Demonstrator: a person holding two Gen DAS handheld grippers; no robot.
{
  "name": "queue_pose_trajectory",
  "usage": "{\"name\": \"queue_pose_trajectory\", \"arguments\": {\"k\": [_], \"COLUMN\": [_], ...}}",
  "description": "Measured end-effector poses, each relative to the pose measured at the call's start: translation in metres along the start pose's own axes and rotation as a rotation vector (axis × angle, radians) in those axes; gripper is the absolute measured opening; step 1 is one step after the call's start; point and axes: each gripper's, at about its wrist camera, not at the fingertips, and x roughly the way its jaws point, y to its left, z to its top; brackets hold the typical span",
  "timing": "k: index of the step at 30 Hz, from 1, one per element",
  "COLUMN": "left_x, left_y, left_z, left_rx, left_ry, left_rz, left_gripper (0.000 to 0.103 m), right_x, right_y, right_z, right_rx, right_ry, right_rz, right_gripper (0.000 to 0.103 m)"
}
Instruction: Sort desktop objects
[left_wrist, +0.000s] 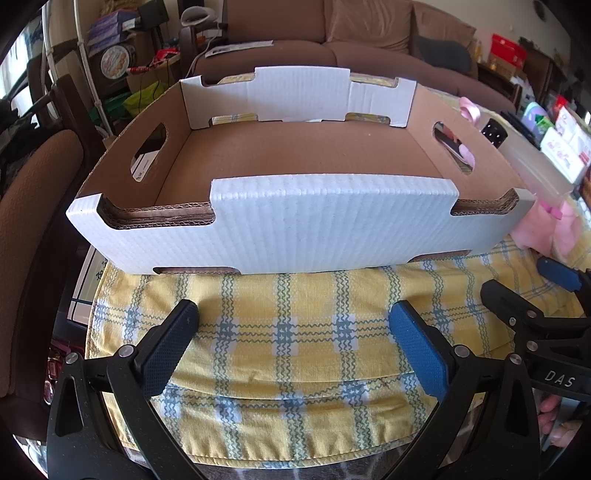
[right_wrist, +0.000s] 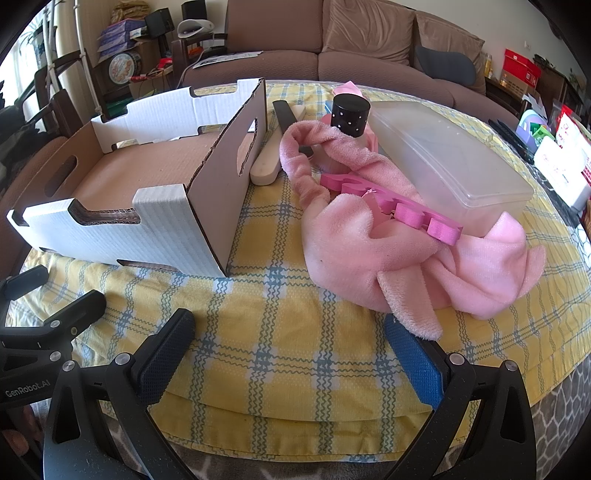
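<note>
Left gripper (left_wrist: 293, 343) was tipped down toward the table, jaws spread wide, nothing between them, hovering over the yellow plaid cloth (left_wrist: 295, 332) just short of the cardboard tray (left_wrist: 295, 225). Tray looked empty inside. Right gripper (right_wrist: 288, 350) had the same downward tilt, jaws also fully apart and empty, over bare cloth. Its blue pad sat just beside a corner of the pink towel (right_wrist: 369, 254). On the towel: pink toe separator (right_wrist: 402, 208). Behind: black studded jar (right_wrist: 350, 114), nail file (right_wrist: 271, 155), clear lidded container (right_wrist: 454, 162), all right of the tray.
</note>
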Motion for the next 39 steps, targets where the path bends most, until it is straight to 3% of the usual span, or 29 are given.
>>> {"name": "queue_pose_trajectory", "arguments": {"k": [31, 39], "left_x": [0.000, -0.021], "left_y": [0.000, -0.003], "left_z": [-0.001, 0.009], "left_rx": [-0.004, -0.021], "left_ry": [0.001, -0.012], "left_rz": [0.002, -0.019], "left_gripper": [0.103, 0.103], "right_x": [-0.001, -0.015], "right_y": [0.000, -0.005], "right_z": [0.001, 0.005], "right_rx": [0.017, 0.043], "right_ry": [0.000, -0.011], "right_rz": [-0.010, 0.004], "right_gripper": [0.103, 0.103]}}
